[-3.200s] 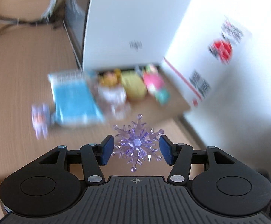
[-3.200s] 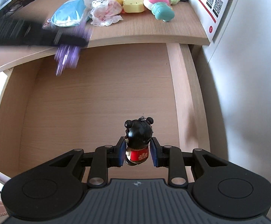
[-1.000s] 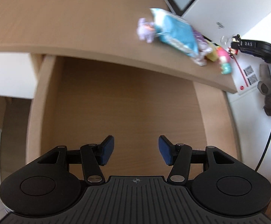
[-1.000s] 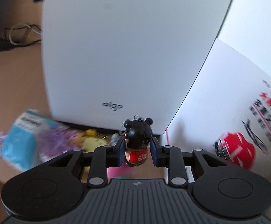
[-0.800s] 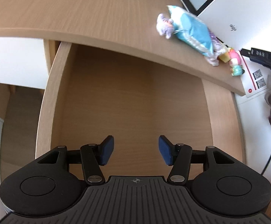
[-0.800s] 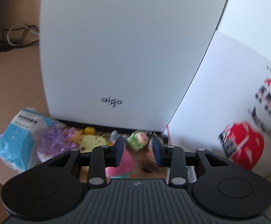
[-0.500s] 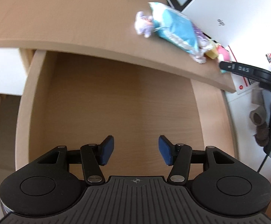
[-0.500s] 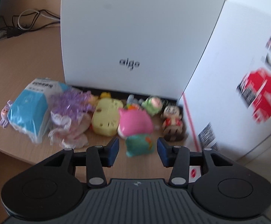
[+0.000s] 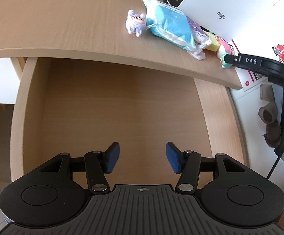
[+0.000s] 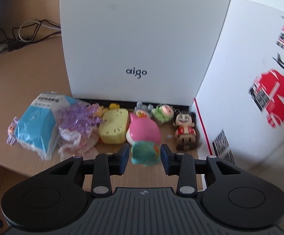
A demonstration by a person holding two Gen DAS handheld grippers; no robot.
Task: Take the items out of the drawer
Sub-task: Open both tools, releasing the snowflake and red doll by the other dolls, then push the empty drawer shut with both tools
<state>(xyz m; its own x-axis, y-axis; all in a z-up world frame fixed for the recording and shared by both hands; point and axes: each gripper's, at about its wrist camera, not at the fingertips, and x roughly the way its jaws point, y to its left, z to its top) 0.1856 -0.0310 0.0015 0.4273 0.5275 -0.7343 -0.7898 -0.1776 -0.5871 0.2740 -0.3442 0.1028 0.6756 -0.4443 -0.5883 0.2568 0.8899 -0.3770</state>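
The left claw [image 9: 142, 157] hangs over the pulled-out drawer [image 9: 110, 105], its blue pads well apart with only bare wood between them. The right claw [image 10: 144, 157] sits above the worktop [image 10: 20, 90]; its jaws have just been closing in, yet they grip nothing and a gap shows. The pink-and-teal toy [image 10: 143, 137] lies on the worktop behind that gap, blurred. The black-haired doll [image 10: 185, 130] stands beside the printed box [image 10: 259, 90], near the yellow toy [image 10: 113, 128], purple snowflake [image 10: 79, 118] and blue packet [image 10: 36, 129]. The row's back edge hides under the white box [image 10: 142, 39].

Toys [image 10: 144, 133] on desk [image 10: 20, 90] before box [image 10: 142, 39]
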